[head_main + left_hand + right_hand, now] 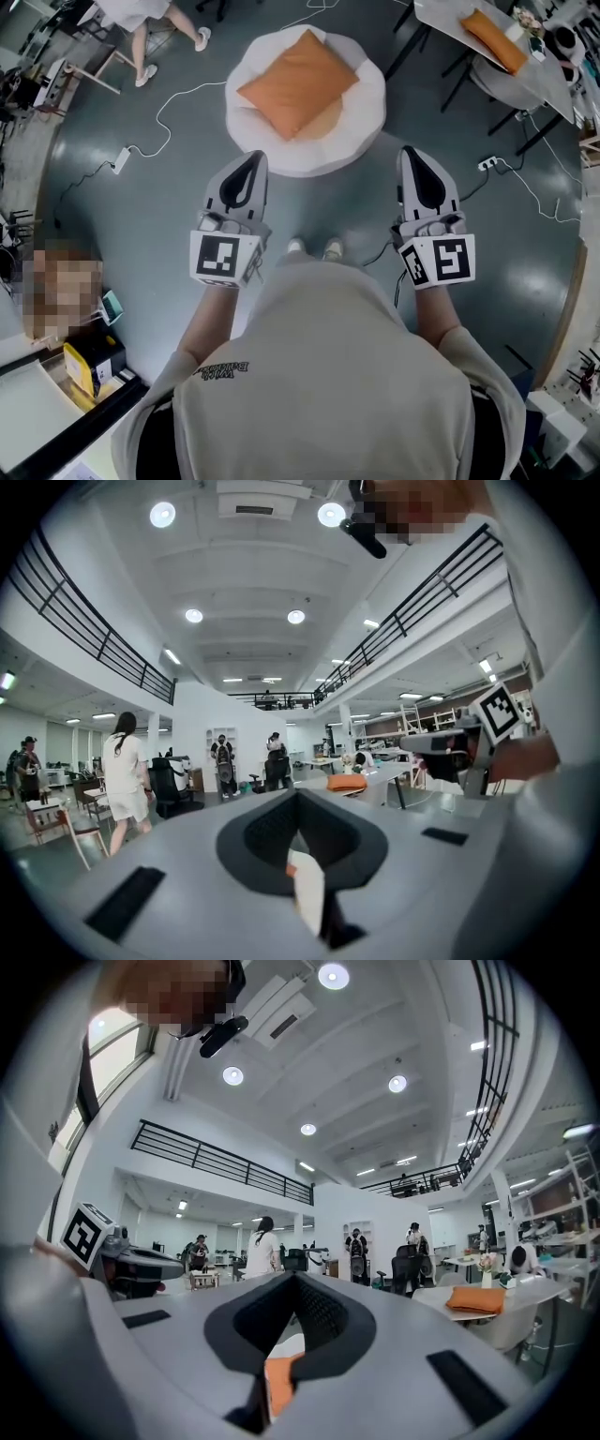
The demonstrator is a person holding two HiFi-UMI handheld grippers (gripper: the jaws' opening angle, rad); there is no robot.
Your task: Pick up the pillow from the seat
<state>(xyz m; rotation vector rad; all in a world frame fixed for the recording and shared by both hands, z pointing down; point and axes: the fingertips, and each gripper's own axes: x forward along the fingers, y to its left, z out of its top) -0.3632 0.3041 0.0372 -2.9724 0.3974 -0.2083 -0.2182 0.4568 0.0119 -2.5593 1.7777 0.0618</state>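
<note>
An orange pillow (297, 82) lies on a round white seat (366, 117) on the floor ahead of me. My left gripper (254, 158) and right gripper (411, 153) hover side by side short of the seat's near edge, both shut and empty, pointing toward it. In the left gripper view the closed jaws meet in a point (298, 795), and a sliver of the white seat (307, 892) shows through the slot below them. In the right gripper view the shut jaws (298, 1279) frame a strip of the orange pillow (279, 1382).
A second orange pillow (494, 39) rests on a table (487, 80) at the back right. White cables and a power strip (121, 159) trail on the floor to the left. A person (141, 23) walks at the back left. A yellow box (89, 366) sits near my left.
</note>
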